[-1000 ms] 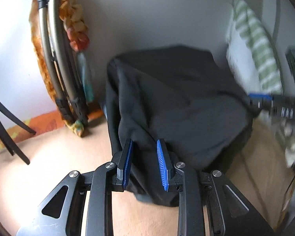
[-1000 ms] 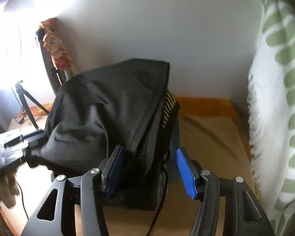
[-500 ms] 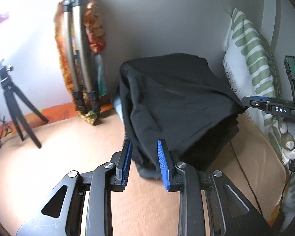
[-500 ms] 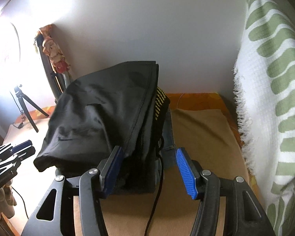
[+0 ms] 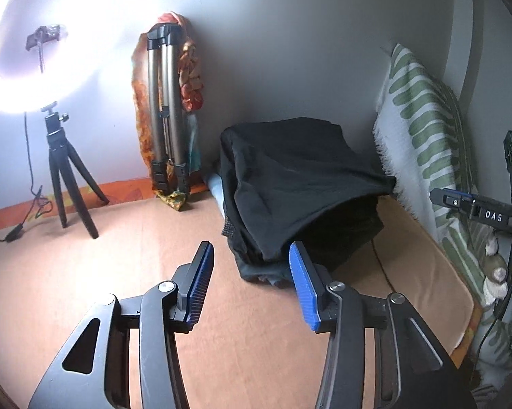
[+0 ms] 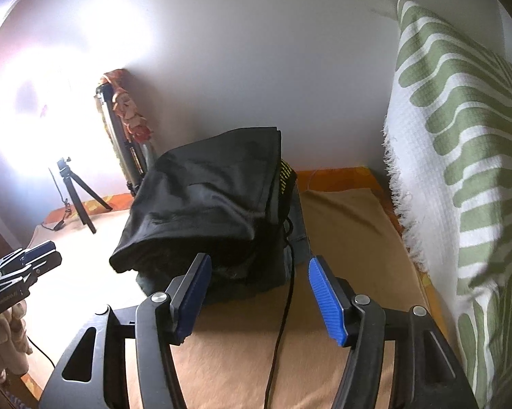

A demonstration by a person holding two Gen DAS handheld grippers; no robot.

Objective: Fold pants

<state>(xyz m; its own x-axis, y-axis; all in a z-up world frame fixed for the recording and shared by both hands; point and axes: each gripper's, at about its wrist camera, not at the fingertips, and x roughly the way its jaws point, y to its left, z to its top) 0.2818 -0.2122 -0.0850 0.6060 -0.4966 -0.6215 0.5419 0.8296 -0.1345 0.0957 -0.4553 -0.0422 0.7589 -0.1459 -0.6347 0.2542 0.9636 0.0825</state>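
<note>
Folded black pants point(image 5: 300, 184) lie on top of a pile of folded clothes against the far wall, also in the right wrist view point(image 6: 208, 201). My left gripper point(image 5: 252, 281) is open and empty, just in front of the pile's near left corner. My right gripper point(image 6: 259, 291) is open and empty, just in front of the pile's near right side. Each gripper shows in the other's view, the right one point(image 5: 477, 204) and the left one point(image 6: 24, 266).
The pile sits on a tan blanket point(image 5: 153, 272). A small black tripod point(image 5: 68, 184) with a bright ring light and a folded silver tripod point(image 5: 163, 109) stand at the back left. A green-and-white cushion point(image 6: 460, 170) leans at the right. A black cable point(image 6: 283, 313) runs across the blanket.
My left gripper has let go of the pants, opened, and drawn back. My right gripper has also pulled back from the pile. The pants now rest on the pile.
</note>
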